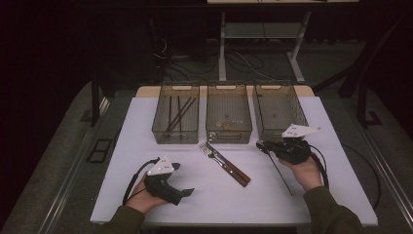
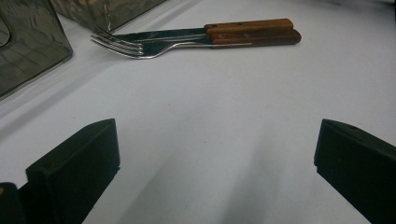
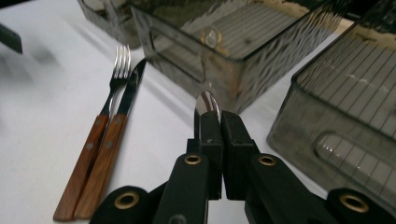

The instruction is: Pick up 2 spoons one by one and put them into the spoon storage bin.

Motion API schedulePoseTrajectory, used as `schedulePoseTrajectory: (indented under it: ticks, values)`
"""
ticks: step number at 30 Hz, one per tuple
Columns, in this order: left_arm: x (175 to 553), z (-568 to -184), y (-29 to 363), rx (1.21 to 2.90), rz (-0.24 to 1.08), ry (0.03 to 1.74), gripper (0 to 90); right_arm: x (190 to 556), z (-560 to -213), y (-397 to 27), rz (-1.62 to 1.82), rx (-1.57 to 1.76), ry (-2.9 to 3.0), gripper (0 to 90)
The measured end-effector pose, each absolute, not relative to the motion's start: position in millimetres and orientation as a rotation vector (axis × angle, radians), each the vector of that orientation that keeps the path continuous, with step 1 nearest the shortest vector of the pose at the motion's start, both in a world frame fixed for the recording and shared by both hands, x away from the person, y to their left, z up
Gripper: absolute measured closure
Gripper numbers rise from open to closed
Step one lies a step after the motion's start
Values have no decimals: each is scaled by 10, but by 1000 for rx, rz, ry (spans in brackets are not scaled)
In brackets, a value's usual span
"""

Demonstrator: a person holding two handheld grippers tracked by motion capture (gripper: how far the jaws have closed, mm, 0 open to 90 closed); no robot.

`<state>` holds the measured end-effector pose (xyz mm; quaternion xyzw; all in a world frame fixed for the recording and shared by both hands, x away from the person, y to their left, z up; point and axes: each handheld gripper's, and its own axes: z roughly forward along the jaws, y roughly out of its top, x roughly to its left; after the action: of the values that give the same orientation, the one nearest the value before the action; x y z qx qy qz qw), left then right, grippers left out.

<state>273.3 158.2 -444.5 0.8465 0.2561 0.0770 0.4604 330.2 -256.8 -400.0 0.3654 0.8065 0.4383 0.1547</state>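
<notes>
Sorting cutlery into three bins, by the look of it, roughly midway. Left bin (image 1: 175, 113) already has dark chopsticks (image 1: 178, 113); middle bin (image 1: 228, 113) and right bin (image 1: 279, 112) look near empty. Right claw (image 3: 215, 122) clamped on a spoon (image 3: 207, 101), handle trailing low over the tabletop (image 1: 146, 122), in front of the right bin. Fork (image 2: 122, 43) and knife (image 2: 159, 33) lie side by side, untouched. Left claw (image 1: 187, 192) jaws apart, holding nothing, near the tabletop's front left.
</notes>
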Motion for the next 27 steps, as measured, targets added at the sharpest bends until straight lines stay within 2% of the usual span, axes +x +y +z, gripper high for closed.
schedulePoseTrajectory:
  ticks: [11, 27]
  values:
    - [2724, -4440, 1579, 2078, 189, 631, 0, 3514, -3791, -2466, 1325, 1040, 2224, 881]
    - [2720, -4425, 1587, 2066, 179, 620, 0, 4114, -3361, -2180, 1303, 1069, 2130, 881]
